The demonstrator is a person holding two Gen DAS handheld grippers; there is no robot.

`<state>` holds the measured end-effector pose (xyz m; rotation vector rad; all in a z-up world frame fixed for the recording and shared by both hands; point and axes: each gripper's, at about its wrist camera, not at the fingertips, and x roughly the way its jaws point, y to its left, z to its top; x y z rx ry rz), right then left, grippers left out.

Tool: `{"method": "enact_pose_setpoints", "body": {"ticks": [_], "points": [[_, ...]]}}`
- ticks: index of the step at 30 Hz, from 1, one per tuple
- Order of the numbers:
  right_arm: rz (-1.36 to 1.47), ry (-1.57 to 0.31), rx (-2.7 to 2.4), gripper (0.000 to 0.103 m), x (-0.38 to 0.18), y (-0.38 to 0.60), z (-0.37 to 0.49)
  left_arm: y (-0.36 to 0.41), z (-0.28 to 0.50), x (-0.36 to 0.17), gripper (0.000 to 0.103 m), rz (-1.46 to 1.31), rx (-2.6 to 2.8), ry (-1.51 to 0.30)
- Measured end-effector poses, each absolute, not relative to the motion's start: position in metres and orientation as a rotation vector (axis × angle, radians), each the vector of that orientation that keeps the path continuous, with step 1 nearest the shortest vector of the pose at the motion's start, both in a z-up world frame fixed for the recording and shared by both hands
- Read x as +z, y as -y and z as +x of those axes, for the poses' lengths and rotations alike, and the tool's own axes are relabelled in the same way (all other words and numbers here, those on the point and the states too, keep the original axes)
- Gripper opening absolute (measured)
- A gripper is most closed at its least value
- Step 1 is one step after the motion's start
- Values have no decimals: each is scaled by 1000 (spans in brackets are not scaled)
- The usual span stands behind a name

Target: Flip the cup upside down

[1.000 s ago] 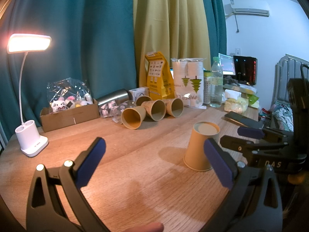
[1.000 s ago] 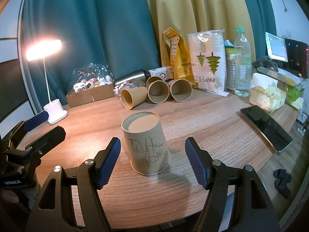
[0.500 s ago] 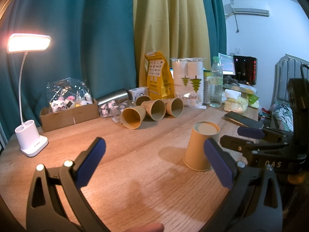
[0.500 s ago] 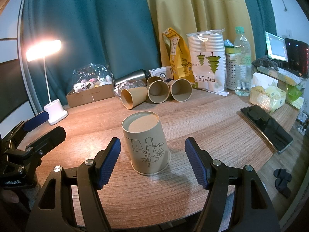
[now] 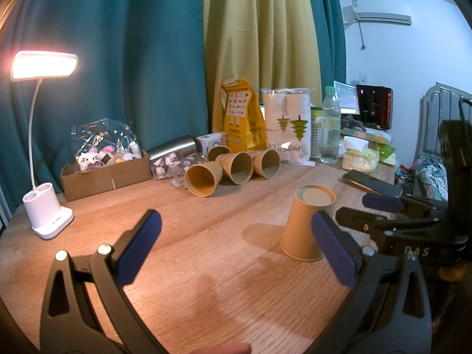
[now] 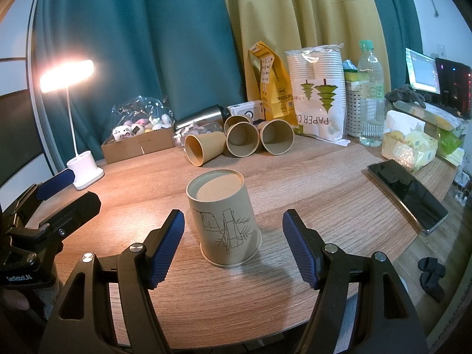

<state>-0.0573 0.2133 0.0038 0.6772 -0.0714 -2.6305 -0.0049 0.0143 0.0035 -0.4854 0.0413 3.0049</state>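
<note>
A tan paper cup [image 6: 224, 221] with a bamboo drawing stands upside down on the wooden table [image 6: 309, 183], base up. My right gripper [image 6: 233, 244] is open, its blue pads on either side of the cup and a little nearer, not touching it. The same cup [image 5: 308, 225] shows in the left wrist view, just behind the right pad. My left gripper [image 5: 236, 250] is open and empty over the table, left of the cup. The right gripper [image 5: 383, 206] also shows in the left wrist view, at the right.
Several tan cups [image 6: 239, 141] lie on their sides at the back. Behind them stand a paper-cup pack [image 6: 318, 100], a yellow bag [image 6: 268, 82] and a water bottle [image 6: 370, 94]. A lit desk lamp [image 6: 84, 171] and cardboard box [image 6: 138, 144] are left. A phone [image 6: 408, 194] lies right.
</note>
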Motion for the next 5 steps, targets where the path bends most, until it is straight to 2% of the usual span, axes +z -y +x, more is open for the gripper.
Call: {"method": "enact_pose_setpoints", "body": {"ticks": [5], "points": [[678, 70, -2630, 72, 4, -213, -57, -14, -5, 3, 102, -486, 3007, -39]]}}
